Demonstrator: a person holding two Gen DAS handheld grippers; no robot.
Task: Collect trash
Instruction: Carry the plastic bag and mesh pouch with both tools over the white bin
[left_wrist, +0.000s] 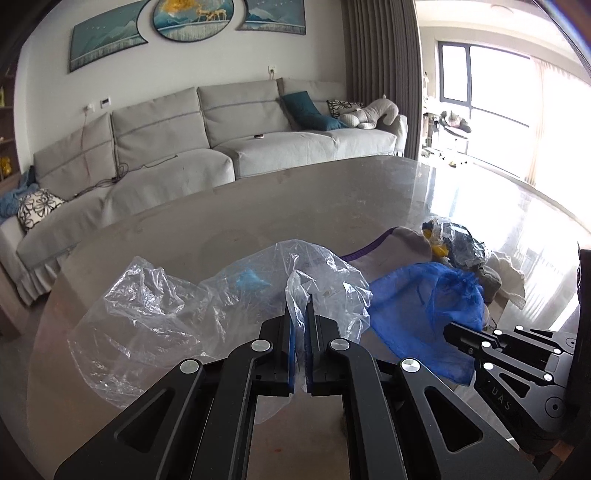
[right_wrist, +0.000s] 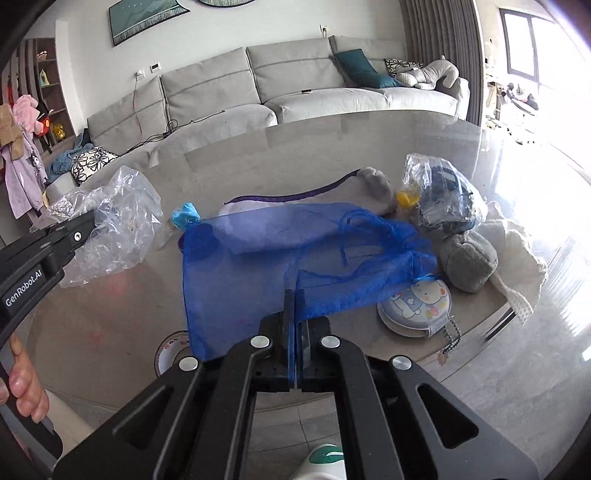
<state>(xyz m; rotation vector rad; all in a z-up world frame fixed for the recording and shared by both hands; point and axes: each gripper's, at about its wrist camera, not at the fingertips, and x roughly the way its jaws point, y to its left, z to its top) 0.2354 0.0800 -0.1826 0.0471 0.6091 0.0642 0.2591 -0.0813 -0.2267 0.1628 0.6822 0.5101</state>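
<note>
My left gripper (left_wrist: 300, 300) is shut on the rim of a clear plastic bag (left_wrist: 147, 317) that lies crumpled over the glass table (left_wrist: 258, 206); the same clear plastic bag (right_wrist: 114, 221) shows at the left of the right wrist view, with the left gripper (right_wrist: 86, 223) on it. My right gripper (right_wrist: 295, 295) is shut on the near edge of a blue mesh bag (right_wrist: 280, 254), which is draped over a grey sock. That blue mesh bag (left_wrist: 424, 310) lies right of the clear bag in the left wrist view, where the right gripper (left_wrist: 452, 330) meets it.
Beyond the mesh bag lie a grey sock with purple trim (right_wrist: 362, 184), a plastic-wrapped dark bundle (right_wrist: 443, 192), a yellow piece (right_wrist: 406, 199), a grey plush lump (right_wrist: 469, 258), a white cloth (right_wrist: 517, 258), a round cartoon pouch (right_wrist: 417, 306) and a small blue scrap (right_wrist: 184, 216). A grey sofa (left_wrist: 221, 125) stands behind the table.
</note>
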